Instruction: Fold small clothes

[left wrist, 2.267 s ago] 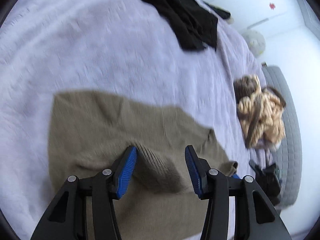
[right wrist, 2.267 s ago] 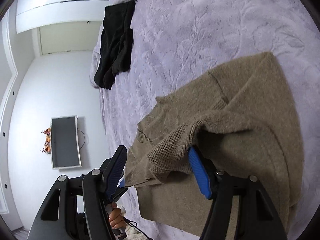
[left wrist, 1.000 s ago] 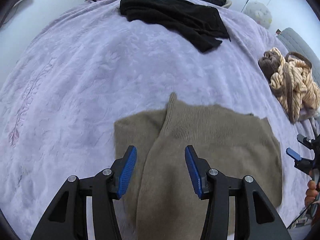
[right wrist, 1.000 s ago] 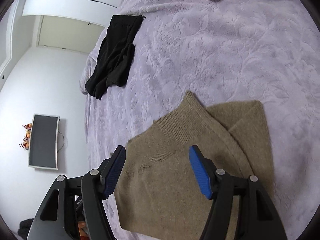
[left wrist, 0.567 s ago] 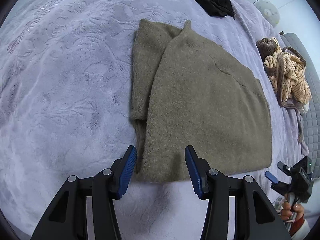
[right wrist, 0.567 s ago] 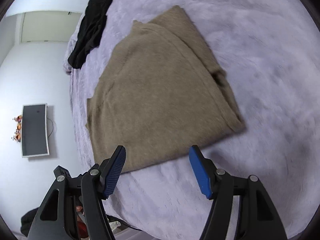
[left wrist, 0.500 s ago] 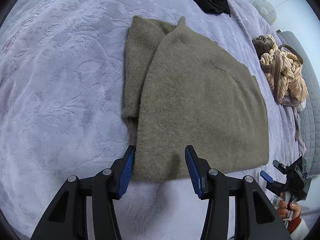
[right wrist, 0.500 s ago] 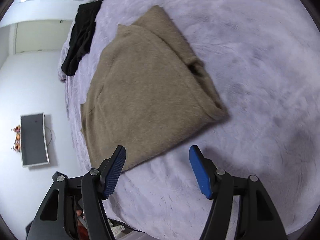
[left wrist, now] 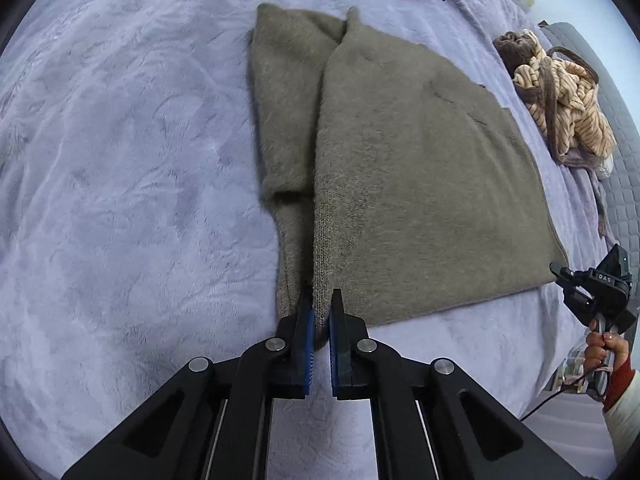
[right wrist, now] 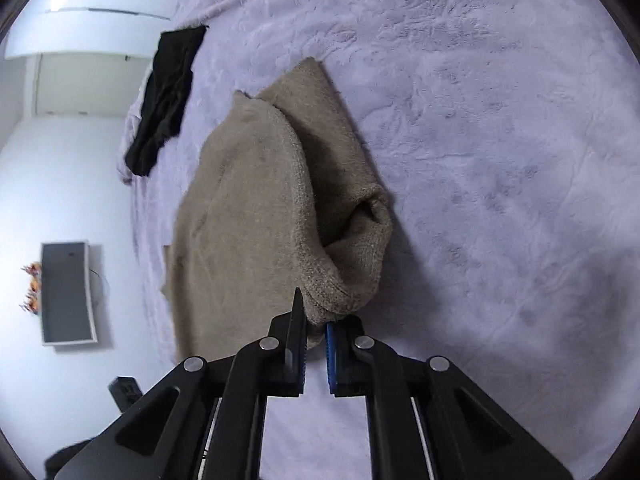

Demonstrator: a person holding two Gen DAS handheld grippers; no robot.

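Sweater (left wrist: 420, 168), the olive-brown knit one, lies flat on the lavender bed (left wrist: 120, 160) with its sleeves already tucked in. Left gripper (left wrist: 320, 312) is pinched tight on one near hem corner, and right gripper (right wrist: 316, 320) is clamped the same way on the other near corner. To do this fold well, I'd say lift both corners evenly, keep the hem taut between them, and carry it up to the collar end so the edges line up without bunching. Count: one bed, one sweater, one black garment (right wrist: 168, 100), one striped tan bundle (left wrist: 560, 92), two grippers.
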